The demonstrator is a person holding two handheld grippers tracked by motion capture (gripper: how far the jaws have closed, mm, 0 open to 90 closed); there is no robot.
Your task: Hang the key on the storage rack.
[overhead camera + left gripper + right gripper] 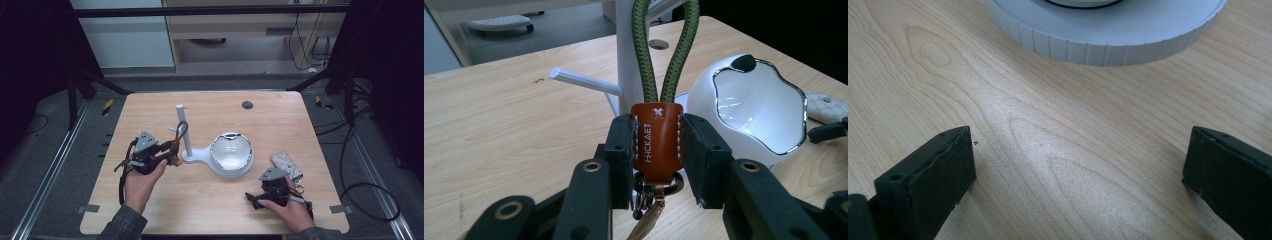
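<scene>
A: Where's the keychain (657, 142) relative to the left tool (657, 155)?

B: Right between its jaws. The two black pads are clenched on the brown leather tab from either side, with the metal rings hanging below the tab and the green cord loop (666, 50) rising straight above it.

A: And the loop, is it on the stand?

B: It runs up in front of the white stand's post (623, 55), just above the side peg (585, 82); whether it rests on anything I can't tell. In the high view the left tool (172, 152) sits just beside the post, left of the white bowl (231, 155).

A: The right tool?

B: The right tool (257, 199) rests low on the counter (200, 205) near the bowl's base, jaws spread wide with only bare wood between them.
</scene>
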